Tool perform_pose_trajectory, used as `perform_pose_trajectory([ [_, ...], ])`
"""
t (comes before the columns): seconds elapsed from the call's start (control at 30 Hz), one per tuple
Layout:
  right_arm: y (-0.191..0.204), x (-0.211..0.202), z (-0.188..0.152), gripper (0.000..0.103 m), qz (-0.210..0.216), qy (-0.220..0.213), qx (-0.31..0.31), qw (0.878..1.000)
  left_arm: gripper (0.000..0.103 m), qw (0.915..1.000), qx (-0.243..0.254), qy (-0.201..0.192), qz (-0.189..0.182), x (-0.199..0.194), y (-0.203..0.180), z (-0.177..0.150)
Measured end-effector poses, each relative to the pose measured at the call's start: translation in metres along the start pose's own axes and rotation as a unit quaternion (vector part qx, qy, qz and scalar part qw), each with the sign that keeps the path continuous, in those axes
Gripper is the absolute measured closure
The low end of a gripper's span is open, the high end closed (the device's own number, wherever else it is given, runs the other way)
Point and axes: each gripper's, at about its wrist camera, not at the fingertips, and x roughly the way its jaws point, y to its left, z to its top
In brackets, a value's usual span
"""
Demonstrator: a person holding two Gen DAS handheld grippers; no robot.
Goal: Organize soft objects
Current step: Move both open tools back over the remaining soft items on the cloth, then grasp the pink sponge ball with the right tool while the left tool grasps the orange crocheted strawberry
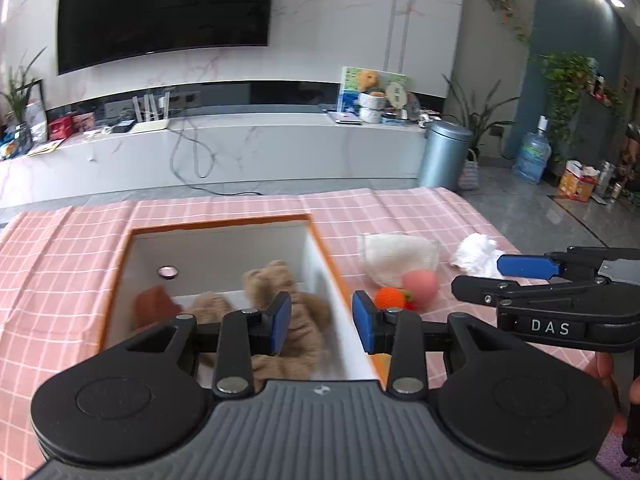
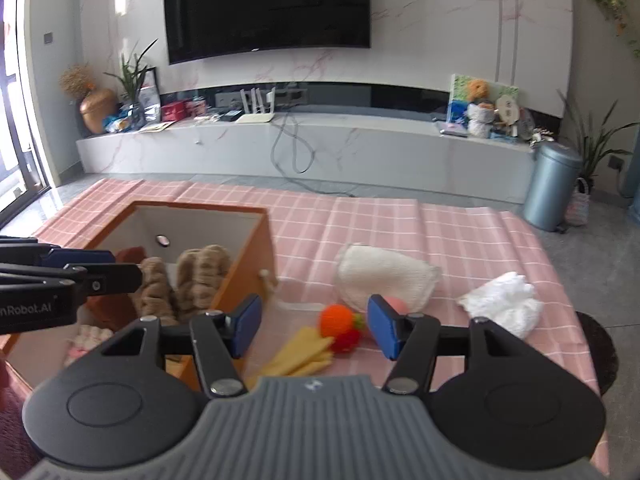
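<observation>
The left gripper [image 1: 322, 322] hangs over the orange box [image 1: 224, 222], its jaws apart and holding nothing. A brown teddy bear [image 1: 280, 284] lies inside the box. The right gripper [image 2: 314, 326] is near the toys on the pink checked cloth [image 2: 360, 216], jaws apart too. Just right of the box lie an orange ball [image 2: 335, 320], a pink ball [image 1: 420, 286], a white pouch [image 2: 384, 276] and a fluffy white cloth [image 2: 504, 304].
</observation>
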Motion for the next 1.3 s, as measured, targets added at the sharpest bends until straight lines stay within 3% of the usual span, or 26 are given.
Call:
perform_pose_trajectory([
  [0.03, -0.006, -0.003, -0.004, 0.039, -0.008, -0.008, -0.002, 1.000, 0.060, 1.0000, 0.004, 0.003, -0.005, 0.002, -0.005, -0.001],
  [0.1, -0.017, -0.011, -0.012, 0.023, -0.015, -0.040, -0.014, 0.999, 0.060, 0.9997, 0.014, 0.012, -0.018, 0.008, -0.015, -0.002],
  [0.17, -0.025, -0.016, -0.018, 0.016, -0.016, -0.054, -0.035, 0.998, 0.060, 0.9992, 0.019, 0.020, -0.029, 0.015, -0.023, -0.003],
  [0.3, -0.038, -0.009, -0.021, 0.016, -0.023, -0.029, -0.056, 0.998, 0.060, 0.9978, 0.035, 0.031, -0.048, 0.031, -0.039, -0.002],
  [0.57, -0.076, 0.024, -0.019, 0.018, -0.028, 0.015, -0.035, 0.999, 0.060, 0.9939, 0.069, 0.048, -0.072, 0.064, -0.058, 0.004],
  [0.8, -0.096, 0.055, -0.018, 0.028, -0.021, 0.041, -0.001, 0.999, 0.060, 0.9887, 0.106, 0.068, -0.081, 0.096, -0.069, 0.011],
  [0.9, -0.105, 0.065, -0.024, 0.034, -0.020, 0.051, 0.017, 0.998, 0.060, 0.9841, 0.126, 0.084, -0.093, 0.109, -0.070, 0.012],
  [1.0, -0.117, 0.075, -0.030, 0.040, -0.022, 0.064, 0.035, 0.997, 0.049, 0.9773, 0.161, 0.095, -0.100, 0.120, -0.075, 0.012],
  [1.17, -0.131, 0.092, -0.035, 0.040, -0.011, 0.086, 0.069, 0.994, 0.047, 0.9608, 0.222, 0.137, -0.095, 0.146, -0.091, 0.010],
  [1.3, -0.130, 0.102, -0.029, 0.041, 0.013, 0.080, 0.084, 0.993, 0.046, 0.9549, 0.239, 0.158, -0.076, 0.167, -0.099, 0.012],
])
